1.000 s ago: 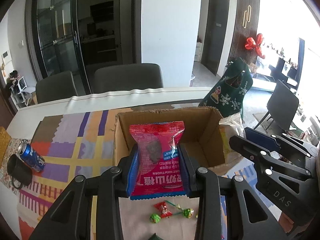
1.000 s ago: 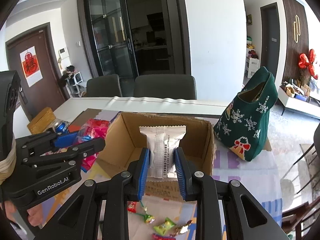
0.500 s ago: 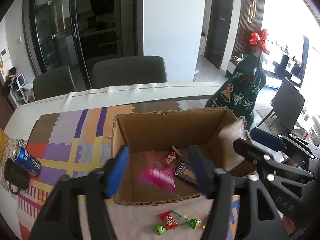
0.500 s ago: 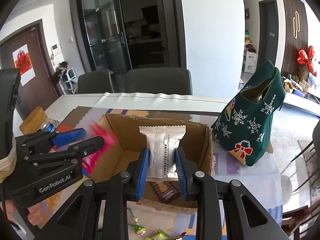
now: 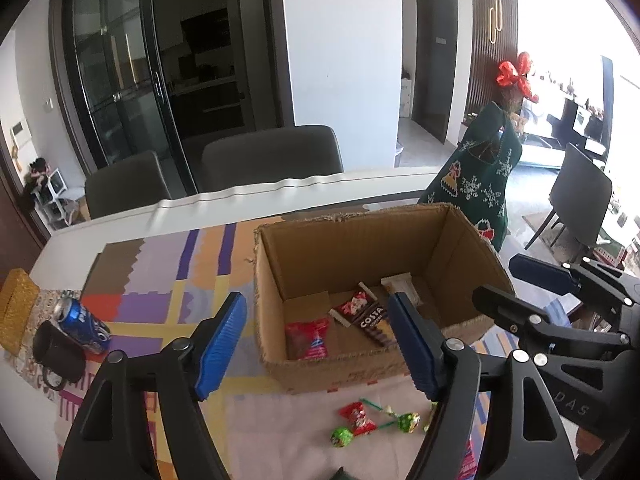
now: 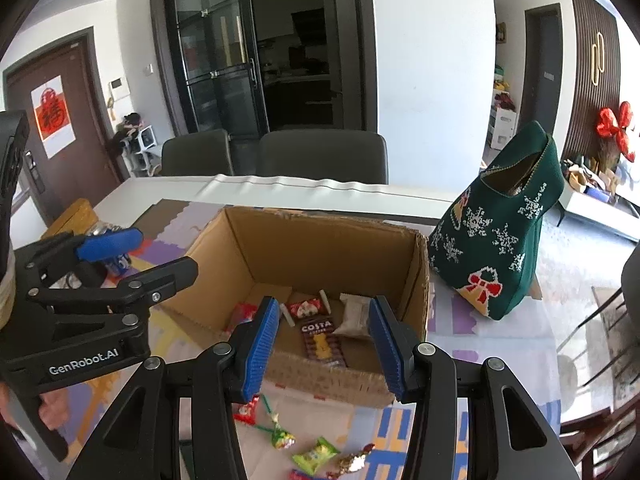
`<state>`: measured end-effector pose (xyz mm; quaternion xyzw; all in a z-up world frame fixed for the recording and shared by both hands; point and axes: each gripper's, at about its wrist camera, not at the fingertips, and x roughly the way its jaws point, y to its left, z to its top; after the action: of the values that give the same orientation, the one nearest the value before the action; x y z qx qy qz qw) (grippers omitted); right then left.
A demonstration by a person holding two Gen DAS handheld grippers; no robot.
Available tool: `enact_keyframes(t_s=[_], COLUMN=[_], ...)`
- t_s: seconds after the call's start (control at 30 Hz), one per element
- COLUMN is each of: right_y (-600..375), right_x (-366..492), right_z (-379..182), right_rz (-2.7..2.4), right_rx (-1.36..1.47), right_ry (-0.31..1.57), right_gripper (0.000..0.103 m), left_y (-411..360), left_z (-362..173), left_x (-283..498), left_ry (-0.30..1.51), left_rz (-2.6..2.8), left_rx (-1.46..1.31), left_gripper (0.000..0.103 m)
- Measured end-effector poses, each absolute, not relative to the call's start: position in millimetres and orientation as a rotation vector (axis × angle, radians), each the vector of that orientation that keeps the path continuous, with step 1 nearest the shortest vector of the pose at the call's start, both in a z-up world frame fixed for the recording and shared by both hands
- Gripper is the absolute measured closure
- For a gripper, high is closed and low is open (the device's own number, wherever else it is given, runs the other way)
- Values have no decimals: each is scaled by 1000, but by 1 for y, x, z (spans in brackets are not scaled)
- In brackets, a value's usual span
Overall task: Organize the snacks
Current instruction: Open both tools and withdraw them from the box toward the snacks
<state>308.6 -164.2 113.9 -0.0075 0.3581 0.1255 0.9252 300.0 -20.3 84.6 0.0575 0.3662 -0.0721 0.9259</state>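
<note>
Left gripper [image 5: 316, 346] spread wide, jaws just been opening, nothing between pads. Right gripper [image 6: 322, 346] likewise parted, jaws just been opening, empty. Red hawthorn packet [image 5: 307, 338] lies on cardboard box [image 5: 344, 228] floor, near-left corner. White snack packet [image 6: 356, 316] on box floor, right side, beside Costa bar [image 6: 322, 344]. Loose candies [image 5: 374, 424] on table before box's near wall.

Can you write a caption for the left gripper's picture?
Open left gripper above a cardboard box of snack packets, lollipops waiting on the table.
</note>
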Motion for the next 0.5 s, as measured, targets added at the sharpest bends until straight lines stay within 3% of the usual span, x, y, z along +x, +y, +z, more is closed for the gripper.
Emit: enact_keyframes(t_s=[0.5], right_y=[-149], right_x=[262], right_z=[104], right_rz=[303], right_rx=[-37], right_ry=[749], right_gripper=[55], left_y=[-8], left_z=[75], left_x=[246], left_ry=[757], left_rz=[-152], left_rx=[168], left_gripper=[25])
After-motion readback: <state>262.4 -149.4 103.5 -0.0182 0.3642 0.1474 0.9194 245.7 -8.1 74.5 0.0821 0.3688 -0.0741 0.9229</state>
